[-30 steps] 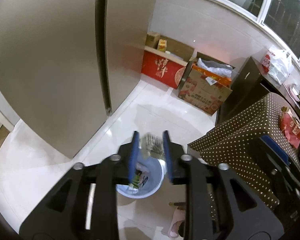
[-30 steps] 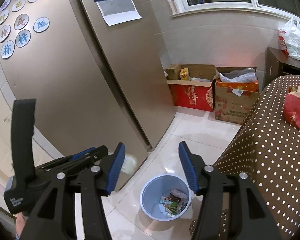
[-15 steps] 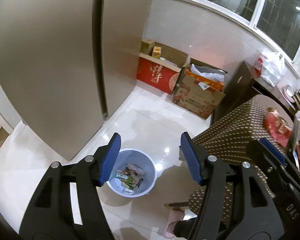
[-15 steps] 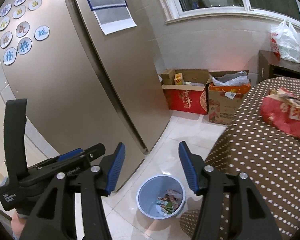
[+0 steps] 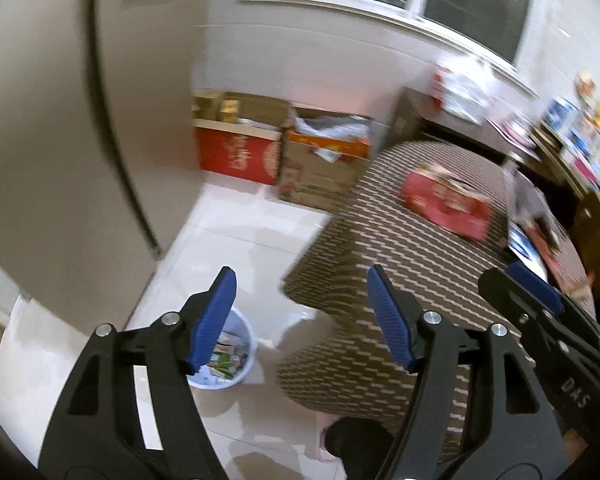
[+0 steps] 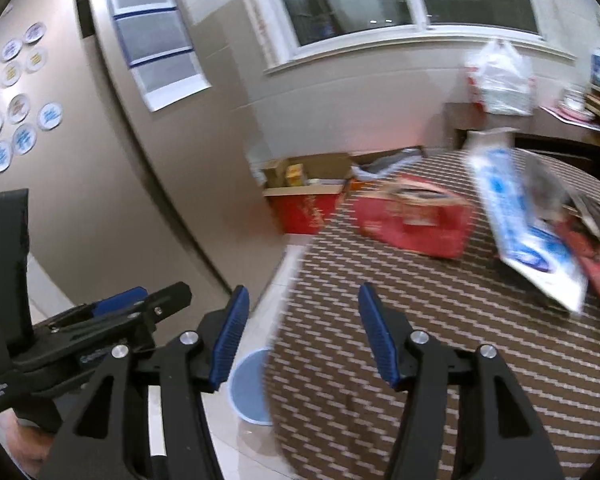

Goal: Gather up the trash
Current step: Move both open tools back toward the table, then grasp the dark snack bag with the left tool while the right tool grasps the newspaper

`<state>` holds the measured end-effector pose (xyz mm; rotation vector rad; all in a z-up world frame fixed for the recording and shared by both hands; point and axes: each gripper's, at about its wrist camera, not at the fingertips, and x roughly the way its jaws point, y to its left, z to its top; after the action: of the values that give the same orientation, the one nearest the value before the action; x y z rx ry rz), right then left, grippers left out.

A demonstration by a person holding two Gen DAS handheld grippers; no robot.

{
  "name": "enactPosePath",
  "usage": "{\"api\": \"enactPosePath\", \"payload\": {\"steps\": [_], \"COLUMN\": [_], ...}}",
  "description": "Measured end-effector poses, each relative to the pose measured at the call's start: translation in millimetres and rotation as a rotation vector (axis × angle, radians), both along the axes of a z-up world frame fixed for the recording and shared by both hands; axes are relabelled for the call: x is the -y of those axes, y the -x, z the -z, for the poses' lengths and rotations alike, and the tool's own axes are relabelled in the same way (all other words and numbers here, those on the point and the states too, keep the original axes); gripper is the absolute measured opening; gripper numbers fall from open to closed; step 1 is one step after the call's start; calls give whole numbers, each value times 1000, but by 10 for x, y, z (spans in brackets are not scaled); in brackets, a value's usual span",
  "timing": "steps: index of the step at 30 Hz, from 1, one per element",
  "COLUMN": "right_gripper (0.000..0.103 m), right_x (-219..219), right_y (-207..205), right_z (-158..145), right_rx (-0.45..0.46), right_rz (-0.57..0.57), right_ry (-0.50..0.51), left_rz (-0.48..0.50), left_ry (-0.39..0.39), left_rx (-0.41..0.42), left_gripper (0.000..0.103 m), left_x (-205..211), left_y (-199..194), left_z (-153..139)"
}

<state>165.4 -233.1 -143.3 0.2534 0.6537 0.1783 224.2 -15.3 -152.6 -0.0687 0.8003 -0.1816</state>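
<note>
Nothing is held between the opening jaws of the left gripper [image 5: 302, 316]; the right gripper [image 6: 300, 330] is likewise spread and empty. Wrappers are seen in the round pale-blue plastic bin [image 5: 242, 364] beside the brown dotted tablecloth [image 6: 440, 340], where a red packet [image 6: 412, 220] is left.

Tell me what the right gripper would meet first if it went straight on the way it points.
Probably the dotted tablecloth: the right gripper, open and empty, points down over the table's near edge. The red bag lies further on. Blur leaves depth uncertain.
</note>
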Motion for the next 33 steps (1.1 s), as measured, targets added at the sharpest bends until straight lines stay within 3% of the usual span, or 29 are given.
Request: {"api": "enactPosePath", "payload": {"steps": [10, 14, 22, 29, 33], "right_gripper": [57, 57, 57, 57, 57], "right_x": [1263, 1653, 1987, 2006, 2031], "right_y": [533, 610, 515, 275, 172], "right_z": [-27, -25, 8, 2, 0], "right_rx": [33, 37, 25, 18, 17], "right_rz": [227, 300, 319, 301, 293], "right_ry": [48, 62, 55, 56, 55], "left_rz": [244, 297, 256, 248, 256], "left_ry": [4, 33, 45, 72, 104], "left_rx": [-63, -81, -137, -196, -189], "left_gripper": [70, 70, 68, 46, 41], "left_x": [1224, 1641, 2046, 2188, 2242], "left_y": [103, 19, -332, -582, -637], "left_z": [84, 140, 329, 520, 527]}}
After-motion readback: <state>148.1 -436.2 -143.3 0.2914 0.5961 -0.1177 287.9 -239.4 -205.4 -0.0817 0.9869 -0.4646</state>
